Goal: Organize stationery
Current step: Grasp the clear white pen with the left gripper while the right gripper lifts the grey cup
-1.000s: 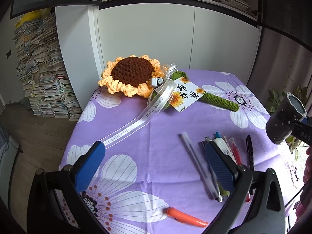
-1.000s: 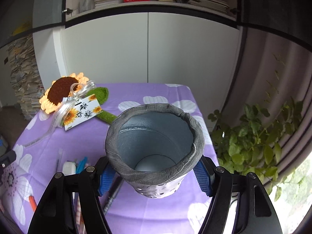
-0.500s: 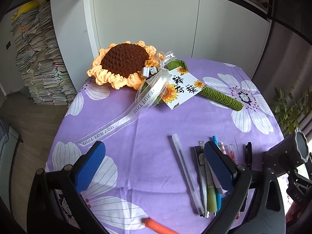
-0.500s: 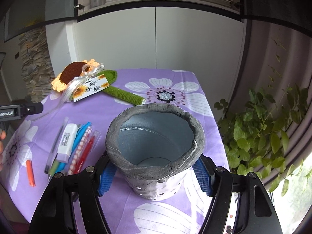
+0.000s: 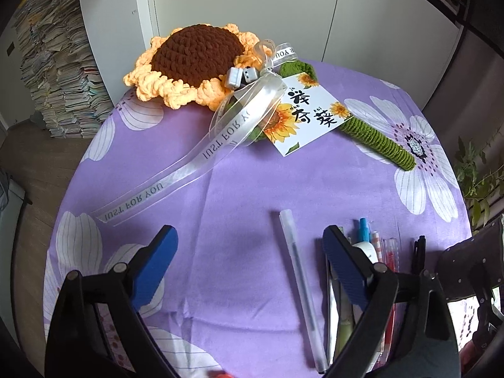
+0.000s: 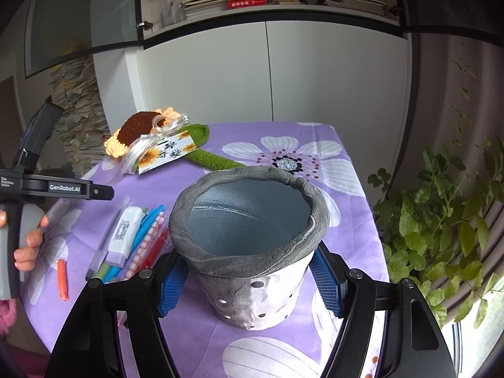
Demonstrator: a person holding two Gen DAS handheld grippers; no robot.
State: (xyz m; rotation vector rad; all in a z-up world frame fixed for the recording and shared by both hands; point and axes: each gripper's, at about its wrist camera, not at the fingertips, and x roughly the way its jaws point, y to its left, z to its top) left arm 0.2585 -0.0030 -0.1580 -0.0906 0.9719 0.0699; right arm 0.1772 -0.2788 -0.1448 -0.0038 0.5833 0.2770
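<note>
My right gripper (image 6: 249,286) is shut on a grey pen pot (image 6: 252,252) with a rolled rim, upright and empty, standing on or just above the purple cloth; the pot also shows at the right edge of the left wrist view (image 5: 469,267). My left gripper (image 5: 249,252) is open and empty above the cloth. A clear pen (image 5: 299,286) lies between its fingers' line. Several pens and a white correction tape (image 6: 121,234) lie in a bunch to the left of the pot (image 5: 365,252). An orange marker (image 6: 63,280) lies apart.
A crochet sunflower (image 5: 195,63) with ribbon, card and green stem (image 5: 378,141) lies at the table's far side. The table edge (image 5: 78,163) drops off on the left. White cupboards stand behind, a plant (image 6: 441,220) to the right, and stacked books (image 5: 53,69) at far left.
My left gripper has moved forward and lower over the pens. My right gripper has brought the pot down toward the cloth, to the right of the pens.
</note>
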